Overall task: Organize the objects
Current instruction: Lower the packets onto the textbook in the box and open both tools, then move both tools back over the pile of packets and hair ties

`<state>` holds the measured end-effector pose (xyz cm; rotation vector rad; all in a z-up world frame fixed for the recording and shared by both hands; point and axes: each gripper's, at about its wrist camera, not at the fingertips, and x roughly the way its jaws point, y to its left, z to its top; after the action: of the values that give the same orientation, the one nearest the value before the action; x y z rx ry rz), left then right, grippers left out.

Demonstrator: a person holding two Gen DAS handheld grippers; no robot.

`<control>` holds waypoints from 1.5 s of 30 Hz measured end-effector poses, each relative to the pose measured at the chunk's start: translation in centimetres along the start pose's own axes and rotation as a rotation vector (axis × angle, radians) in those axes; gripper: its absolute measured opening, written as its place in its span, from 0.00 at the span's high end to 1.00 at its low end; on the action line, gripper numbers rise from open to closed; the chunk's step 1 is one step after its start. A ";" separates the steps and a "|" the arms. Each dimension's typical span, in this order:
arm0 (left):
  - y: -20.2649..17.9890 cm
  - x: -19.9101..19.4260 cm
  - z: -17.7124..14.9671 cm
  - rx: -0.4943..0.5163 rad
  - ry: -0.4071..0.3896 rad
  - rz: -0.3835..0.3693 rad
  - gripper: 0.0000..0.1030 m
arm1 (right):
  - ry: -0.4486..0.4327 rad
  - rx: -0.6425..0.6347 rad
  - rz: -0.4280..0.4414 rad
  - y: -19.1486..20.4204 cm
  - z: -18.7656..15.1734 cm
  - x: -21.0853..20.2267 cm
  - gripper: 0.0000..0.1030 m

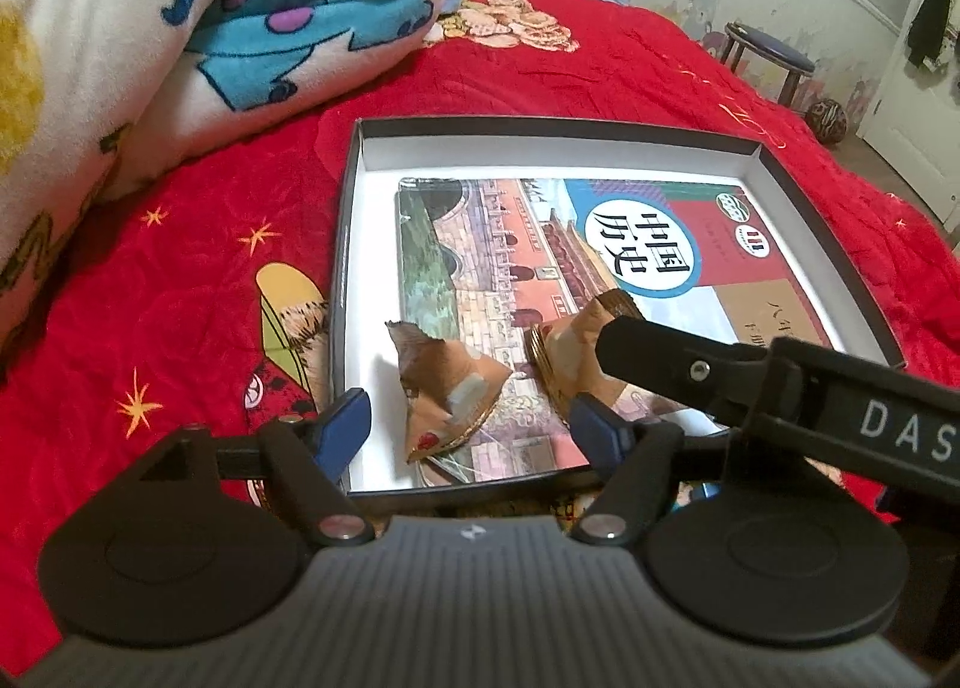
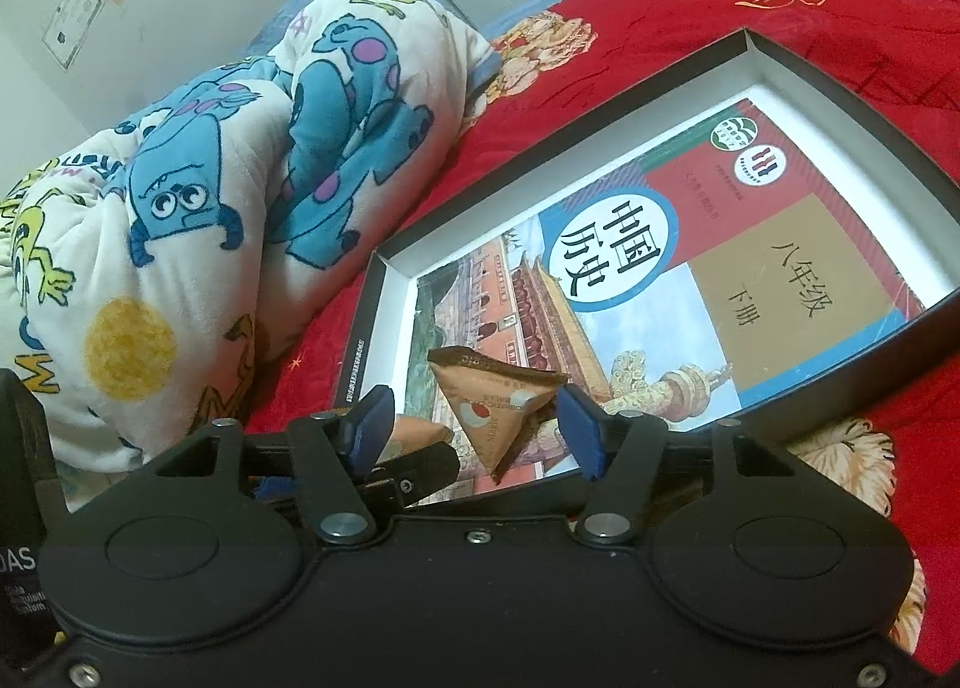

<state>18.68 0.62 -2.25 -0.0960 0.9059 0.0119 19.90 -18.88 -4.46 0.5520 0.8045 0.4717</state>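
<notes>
A shallow black box [image 1: 540,130] with a white inside lies on the red bedspread, and a history textbook [image 1: 600,244] lies flat in it. Two brown triangular packets stand on the book's near end. My left gripper [image 1: 474,427] is open around the left packet [image 1: 447,388], its blue pads apart from it. One finger [image 1: 636,352] of my right gripper reaches in beside the right packet [image 1: 570,352]. In the right wrist view my right gripper [image 2: 477,427] is open, with that packet [image 2: 498,412] standing between its pads. The other packet [image 2: 414,430] peeks out behind its left finger.
A rolled blanket [image 1: 180,28] with blue monster prints lies on the bed left of the box. The red bedspread [image 1: 180,280] surrounds the box. Beyond the bed's far right corner stand a small stool [image 1: 768,52], a ball [image 1: 827,118] on the floor and a white door [image 1: 924,76].
</notes>
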 end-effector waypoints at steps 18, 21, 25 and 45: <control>0.6 -2.4 -0.1 0.008 -0.007 -0.047 0.20 | -0.042 0.004 -0.070 0.7 0.2 -1.8 0.31; 0.9 -3.7 -0.4 0.019 -0.011 -0.088 0.20 | -0.052 0.001 -0.081 1.2 -0.1 -2.6 0.31; 0.7 -5.5 -1.0 0.133 -0.003 -0.135 0.20 | -0.049 0.023 -0.096 2.2 -1.2 -4.6 0.31; 1.6 -8.2 -5.8 0.275 0.098 -0.367 0.21 | 0.075 0.224 -0.149 2.4 -9.4 -10.7 0.27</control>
<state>8.99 1.94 0.54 -0.0060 0.9683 -0.4610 5.72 -20.70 -2.50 0.6787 0.9700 0.2675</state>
